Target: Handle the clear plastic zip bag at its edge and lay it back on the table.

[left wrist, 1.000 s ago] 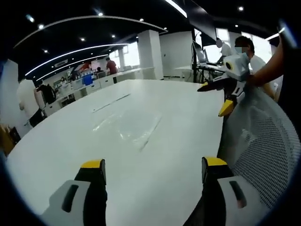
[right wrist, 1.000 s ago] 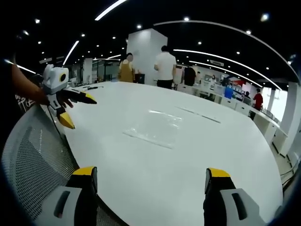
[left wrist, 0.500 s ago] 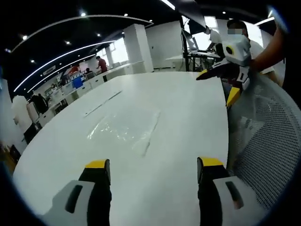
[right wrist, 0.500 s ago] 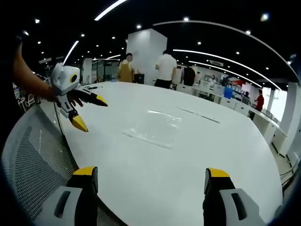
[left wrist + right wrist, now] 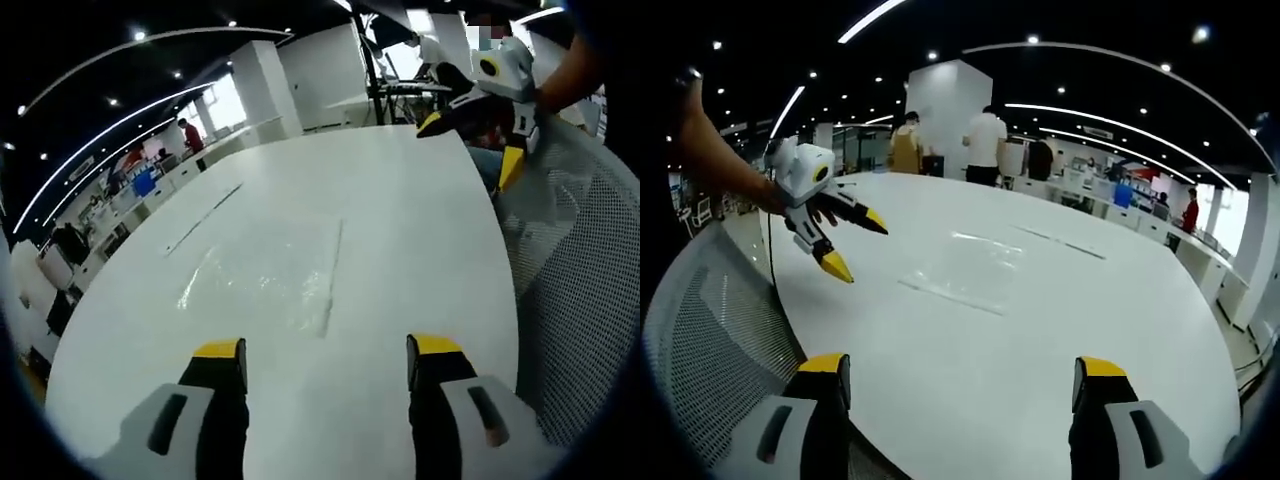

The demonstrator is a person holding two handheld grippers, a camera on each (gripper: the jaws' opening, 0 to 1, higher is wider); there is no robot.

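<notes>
dim open office (image 5: 1060, 160), ceiling strip lights (image 5: 1110, 120), perhaps desks

The left gripper (image 5: 855, 243) moved out over the bench (image 5: 1040, 340) toward the zip bag (image 5: 965, 270), its yellow-tipped fingers (image 5: 836, 267) spread apart. In the left gripper view the bag (image 5: 262, 285) drew nearer to that gripper's fingers (image 5: 222, 350).

Clear zip bag (image 5: 262, 283) (image 5: 965, 268) lies flat on white table (image 5: 400, 220), untouched.

Dim dark ceiling with bright strip lights (image 5: 876, 17) and spots; white table (image 5: 400, 230) glares, evenly lit. Strong fisheye bending at edges; background soft.
</notes>
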